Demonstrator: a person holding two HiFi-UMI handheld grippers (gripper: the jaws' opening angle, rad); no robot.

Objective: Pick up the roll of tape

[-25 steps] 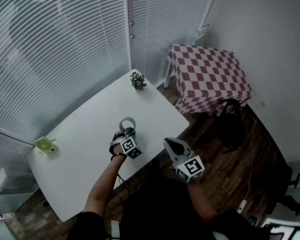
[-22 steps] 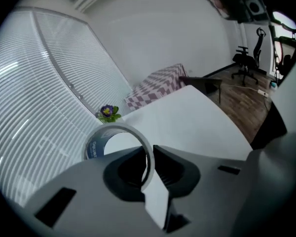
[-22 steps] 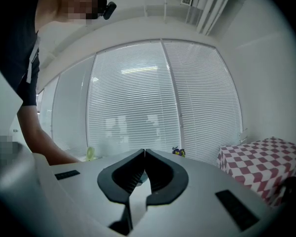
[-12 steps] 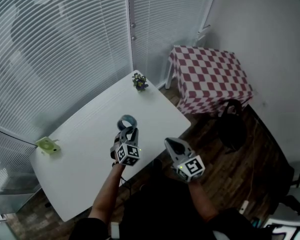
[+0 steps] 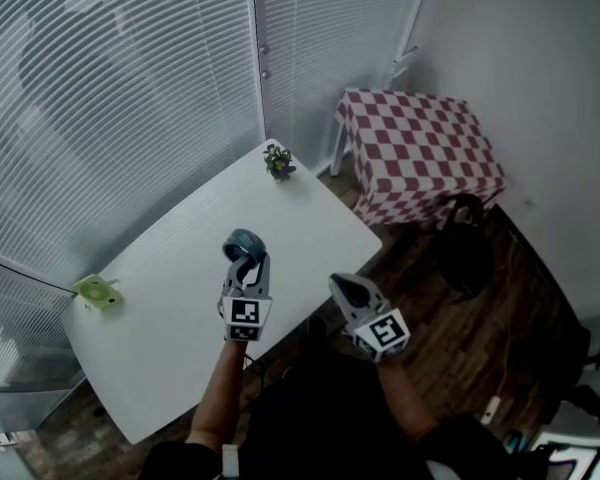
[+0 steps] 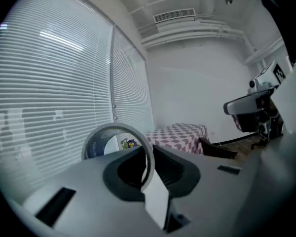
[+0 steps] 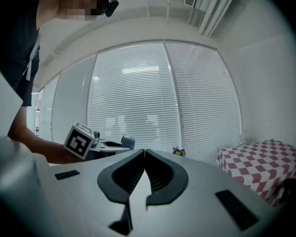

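Note:
The roll of tape (image 5: pixel 244 244), a thin grey-blue ring, hangs above the white table (image 5: pixel 170 308), clear of its top. My left gripper (image 5: pixel 250 265) is shut on the ring's wall. In the left gripper view the ring (image 6: pixel 113 129) stands upright, its edge pinched between the jaws of the left gripper (image 6: pixel 148 163). My right gripper (image 5: pixel 346 286) is beside the table's near edge, to the right of the left one, shut with nothing in it. Its jaws meet in the right gripper view (image 7: pixel 144 154), where the left gripper (image 7: pixel 108 143) and the tape (image 7: pixel 128 141) also show.
A small potted plant (image 5: pixel 277 162) stands at the table's far corner and a green object (image 5: pixel 95 291) lies at its left end. A table with a red-checked cloth (image 5: pixel 420 153) and a dark chair (image 5: pixel 465 243) stand to the right. Window blinds (image 5: pixel 120 88) run behind the table.
My left gripper has risen from the table with the tape in it and rolled, so its marker cube now faces the camera. The right gripper has stayed in place.

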